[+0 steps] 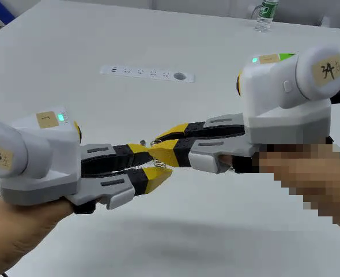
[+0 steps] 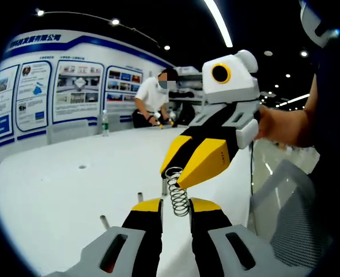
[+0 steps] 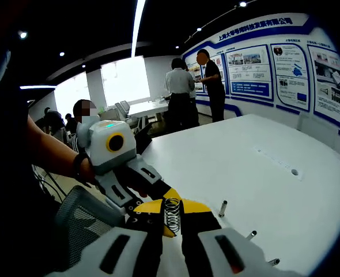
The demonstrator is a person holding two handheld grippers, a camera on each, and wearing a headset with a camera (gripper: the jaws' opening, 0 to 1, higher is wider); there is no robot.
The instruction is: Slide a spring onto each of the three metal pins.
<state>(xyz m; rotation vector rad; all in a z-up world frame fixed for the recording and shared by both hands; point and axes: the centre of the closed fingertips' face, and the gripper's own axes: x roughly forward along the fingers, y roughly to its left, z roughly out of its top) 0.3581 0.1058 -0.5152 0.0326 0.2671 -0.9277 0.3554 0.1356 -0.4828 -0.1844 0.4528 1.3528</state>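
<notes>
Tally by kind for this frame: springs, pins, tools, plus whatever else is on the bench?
spring: 1
metal pins: 3
left tool, right tool: 2
power strip: 1
bottle: 1
Total: 8

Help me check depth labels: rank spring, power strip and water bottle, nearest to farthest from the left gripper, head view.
1. spring, between the jaws of the left gripper.
2. power strip, flat on the table, farther back.
3. water bottle, at the far edge, upper right.
</notes>
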